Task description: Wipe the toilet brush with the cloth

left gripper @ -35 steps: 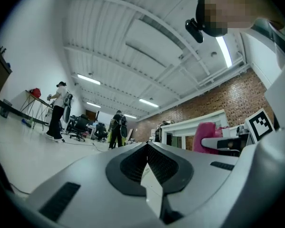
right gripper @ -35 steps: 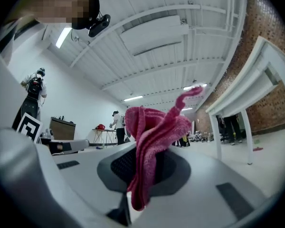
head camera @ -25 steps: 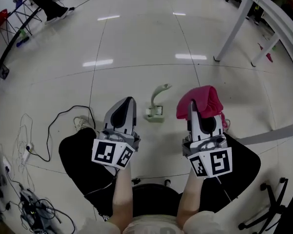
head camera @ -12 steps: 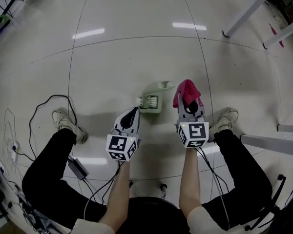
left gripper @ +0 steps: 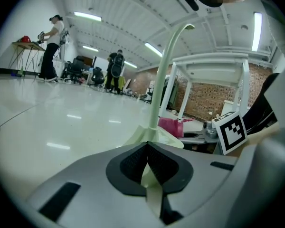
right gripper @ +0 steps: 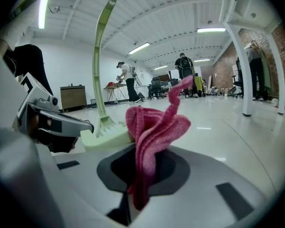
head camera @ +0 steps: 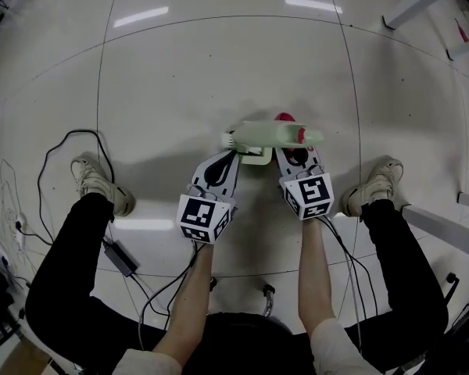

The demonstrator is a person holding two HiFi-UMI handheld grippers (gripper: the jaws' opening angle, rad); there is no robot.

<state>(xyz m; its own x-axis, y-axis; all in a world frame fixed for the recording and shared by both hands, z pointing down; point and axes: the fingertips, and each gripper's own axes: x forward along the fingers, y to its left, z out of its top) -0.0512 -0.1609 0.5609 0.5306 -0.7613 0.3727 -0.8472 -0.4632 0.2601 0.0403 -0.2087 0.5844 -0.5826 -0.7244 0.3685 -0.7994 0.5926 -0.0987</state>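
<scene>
**Head view.** From above, the pale green toilet brush (head camera: 270, 135) is low over the floor (head camera: 219, 69), midway between the person's two shoes (head camera: 379, 180), which are well apart from it. Its handle points up at the camera and so shows as a short thick bar. The left tongs (head camera: 228, 156) come in at the brush's near left edge and the right tongs (head camera: 293, 151) at its near right. The handle covers the tips of the right tongs here. Only a sliver of the pink cloth (head camera: 285, 119) shows past the far side of the brush. This view does not show whether the brush's foot touches the floor.

**Left gripper view.** This view shows what the head view hides. The left tongs are shut narrow on a thin pale green flap at the foot of the brush (left gripper: 162, 80). The handle rises from just beyond the tips and bends over at the top. The cloth (left gripper: 172, 126) lies just right of the brush's foot, with the right tongs beside it.

**Right gripper view.** The right tongs are pinched on the cloth (right gripper: 154, 127), which stands up between them in folds. The brush's foot (right gripper: 107, 137) sits just left of the cloth, but I cannot tell whether the two touch. The top edge of the frame cuts off the end of the handle. The left tongs show at the brush's left.
</scene>
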